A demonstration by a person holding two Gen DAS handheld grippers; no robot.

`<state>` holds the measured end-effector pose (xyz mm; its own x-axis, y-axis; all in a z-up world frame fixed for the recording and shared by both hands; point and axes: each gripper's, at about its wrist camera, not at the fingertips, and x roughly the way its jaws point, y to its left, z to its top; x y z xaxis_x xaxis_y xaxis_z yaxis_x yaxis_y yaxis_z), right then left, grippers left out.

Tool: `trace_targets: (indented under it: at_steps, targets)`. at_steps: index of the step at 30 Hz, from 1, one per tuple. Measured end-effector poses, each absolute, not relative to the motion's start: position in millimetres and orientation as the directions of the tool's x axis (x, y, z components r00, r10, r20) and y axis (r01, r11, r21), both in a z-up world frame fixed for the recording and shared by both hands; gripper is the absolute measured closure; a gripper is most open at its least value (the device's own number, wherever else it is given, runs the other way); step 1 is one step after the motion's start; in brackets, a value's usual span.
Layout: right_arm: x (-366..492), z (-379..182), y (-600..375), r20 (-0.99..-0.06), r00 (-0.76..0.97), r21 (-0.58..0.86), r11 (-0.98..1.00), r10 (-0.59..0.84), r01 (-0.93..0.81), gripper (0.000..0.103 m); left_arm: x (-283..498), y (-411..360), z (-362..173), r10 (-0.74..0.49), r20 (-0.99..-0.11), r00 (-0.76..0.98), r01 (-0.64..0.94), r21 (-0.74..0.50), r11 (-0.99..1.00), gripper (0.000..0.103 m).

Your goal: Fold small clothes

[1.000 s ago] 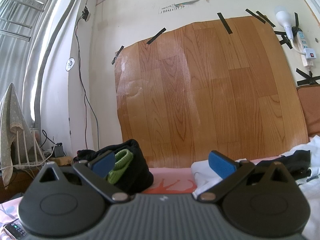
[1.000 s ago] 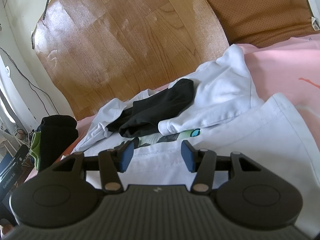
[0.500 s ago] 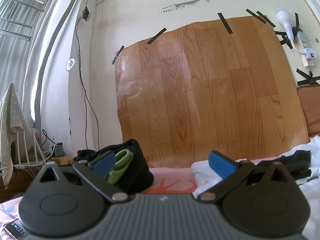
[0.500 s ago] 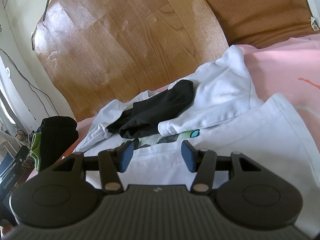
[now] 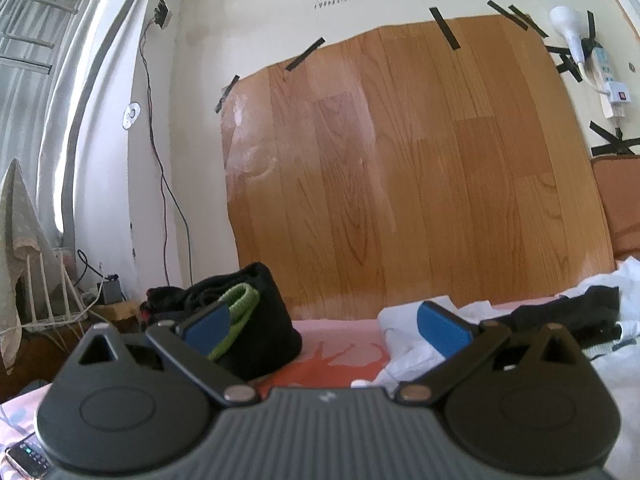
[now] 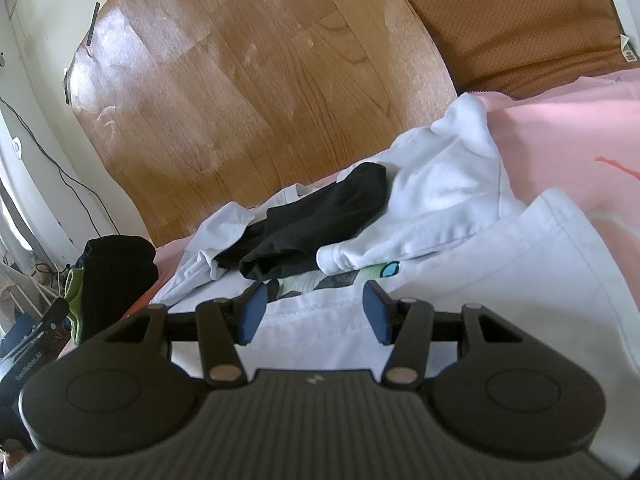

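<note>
Support surface: bed with pink sheet [image 6: 560, 128], orange print showing on it. Lying on the sheet: white T-shirt [image 6: 460, 280] spread flat in front, a crumpled white garment [image 6: 448, 184] behind it, and a black garment [image 6: 320, 220] resting across the white ones. Folded black bundle with green trim [image 6: 116, 276] sits apart at the sheet's left edge.

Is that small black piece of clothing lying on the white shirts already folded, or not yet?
Not folded. The black garment lies crumpled and twisted across the white shirts, its edges uneven.
</note>
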<state>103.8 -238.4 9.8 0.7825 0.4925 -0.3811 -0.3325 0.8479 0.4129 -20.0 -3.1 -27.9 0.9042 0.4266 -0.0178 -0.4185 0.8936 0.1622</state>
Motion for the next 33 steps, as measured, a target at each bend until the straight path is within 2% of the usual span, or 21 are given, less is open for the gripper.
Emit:
trace_targets:
  at_steps: [33]
  targets:
    - [103.9, 9.7, -238.7, -0.38, 0.783, 0.414, 0.848, 0.492, -0.332, 0.046, -18.2, -1.5, -25.7, 0.42, -0.032, 0.907, -0.41, 0.165, 0.897, 0.0]
